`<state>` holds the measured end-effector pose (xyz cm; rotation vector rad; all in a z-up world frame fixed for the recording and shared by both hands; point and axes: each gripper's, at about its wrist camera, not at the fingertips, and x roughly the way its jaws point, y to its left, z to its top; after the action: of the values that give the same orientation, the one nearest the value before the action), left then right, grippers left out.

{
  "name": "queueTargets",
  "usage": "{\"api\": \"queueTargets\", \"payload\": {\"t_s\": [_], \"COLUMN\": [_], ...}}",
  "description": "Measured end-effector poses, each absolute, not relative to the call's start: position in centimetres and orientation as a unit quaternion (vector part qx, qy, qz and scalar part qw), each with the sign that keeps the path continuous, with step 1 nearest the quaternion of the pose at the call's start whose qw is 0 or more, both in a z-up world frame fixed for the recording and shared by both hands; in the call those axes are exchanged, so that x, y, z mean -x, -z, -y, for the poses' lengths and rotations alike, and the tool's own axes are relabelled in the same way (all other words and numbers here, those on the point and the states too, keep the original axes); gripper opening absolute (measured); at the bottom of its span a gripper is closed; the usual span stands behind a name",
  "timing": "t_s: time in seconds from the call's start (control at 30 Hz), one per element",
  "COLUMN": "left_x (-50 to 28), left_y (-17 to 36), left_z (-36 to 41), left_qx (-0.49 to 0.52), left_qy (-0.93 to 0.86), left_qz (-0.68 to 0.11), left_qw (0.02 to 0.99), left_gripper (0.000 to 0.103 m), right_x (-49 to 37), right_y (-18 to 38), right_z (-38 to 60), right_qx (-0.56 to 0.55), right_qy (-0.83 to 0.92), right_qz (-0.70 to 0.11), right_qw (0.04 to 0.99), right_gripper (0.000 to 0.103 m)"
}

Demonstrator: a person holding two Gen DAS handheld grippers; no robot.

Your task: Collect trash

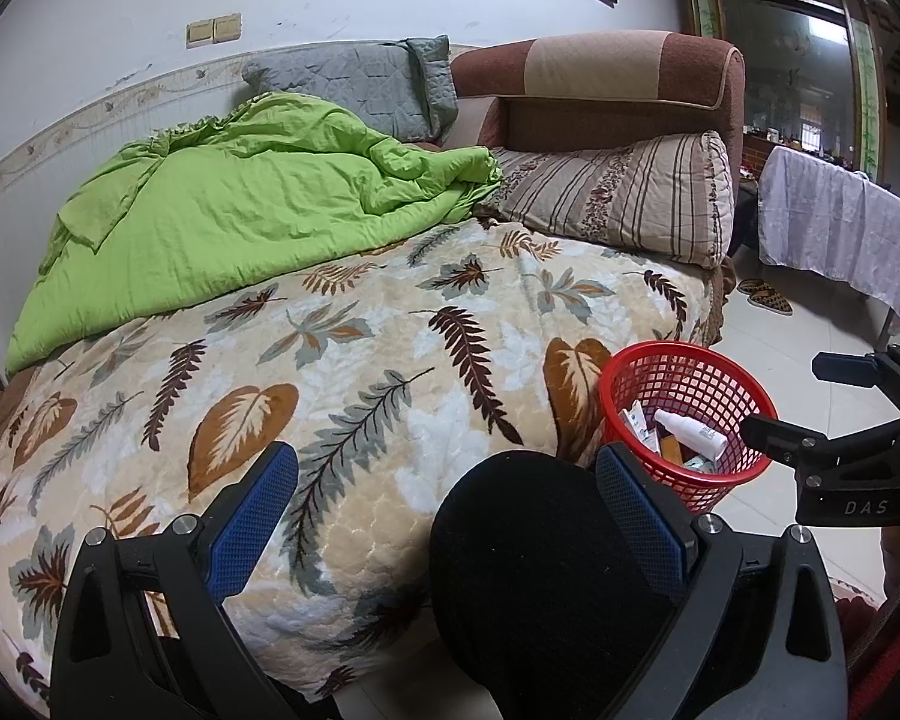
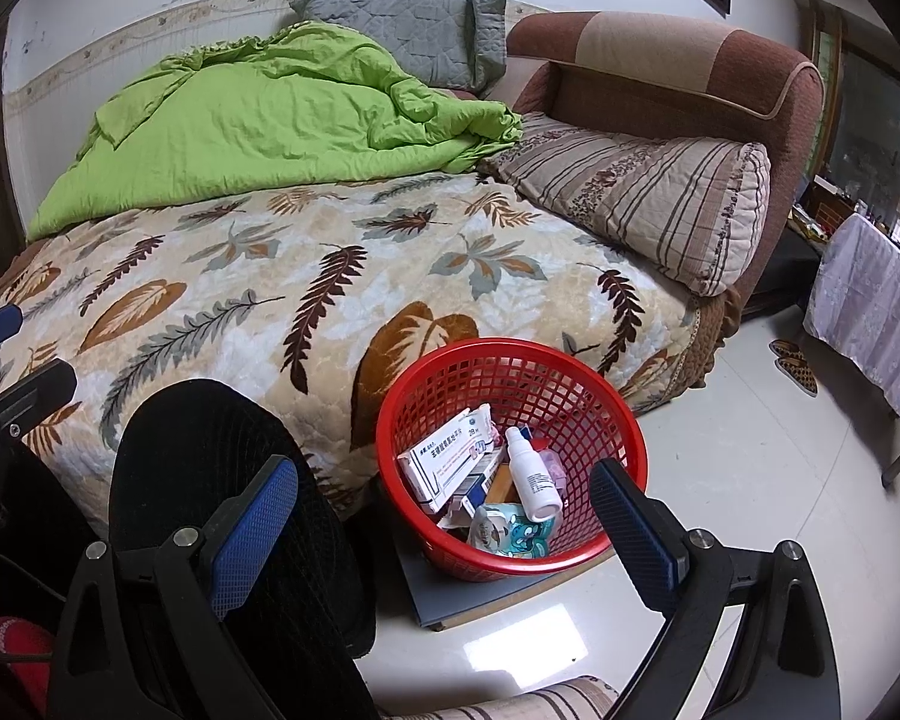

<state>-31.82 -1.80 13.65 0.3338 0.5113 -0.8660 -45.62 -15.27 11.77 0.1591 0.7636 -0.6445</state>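
Observation:
A red mesh basket [image 2: 498, 564] stands on the floor beside the bed. It holds a white medicine box [image 2: 444, 462], a white spray bottle [image 2: 531, 474], a wipes pack [image 2: 480, 420] and a printed pouch [image 2: 504, 531]. My right gripper [image 2: 444, 525] is open and empty, hanging just above the near side of the basket. My left gripper [image 1: 447, 510] is open and empty too, over the bed's near edge, left of the basket [image 1: 708, 492]. The bottle [image 1: 690, 432] shows inside. Each view catches the other gripper: the right gripper [image 1: 804, 402], the left gripper [image 2: 12, 357].
A person's knee in black trousers [image 1: 540, 588] sits between my left fingers. The bed carries a leaf-print blanket [image 2: 330, 276], green quilt [image 2: 270, 120] and striped pillow [image 2: 648, 204]. A grey board [image 2: 450, 600] lies under the basket. Slippers [image 2: 798, 363] and a cloth-draped table [image 2: 876, 312] stand right.

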Motion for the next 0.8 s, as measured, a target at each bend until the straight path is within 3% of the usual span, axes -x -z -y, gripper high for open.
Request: {"api": "queueTargets", "payload": {"t_s": [0.23,0.43,0.63,0.8], "left_x": [31.7,26.2,17.1,8.9], "left_y": [-13.1,-12.5,-10.0,-6.7], "left_z": [2.0,0.1,-3.4,-5.3], "left_qx": [-0.145,-0.101,-0.089,-0.08], "left_qy": [0.408,0.344,0.201,0.137], "left_qz": [-0.261,-0.317,-0.394,-0.468], "left_qw": [0.863,0.878,0.892,0.869], "left_gripper": [0.099,0.099,0.099,0.099], "right_x": [44.4,39.1,27.2,13.7], "right_y": [-11.9,-13.2,-12.4,-7.1], "right_z": [15.6,18.1,19.4,18.5], "right_qx": [-0.069,-0.093,-0.087,-0.072], "right_qy": [0.304,0.262,0.214,0.152], "right_qz": [-0.37,-0.38,-0.416,-0.48], "right_qw": [0.875,0.882,0.879,0.861], "right_gripper": [0.099,0.099,0.103,0.103]}}
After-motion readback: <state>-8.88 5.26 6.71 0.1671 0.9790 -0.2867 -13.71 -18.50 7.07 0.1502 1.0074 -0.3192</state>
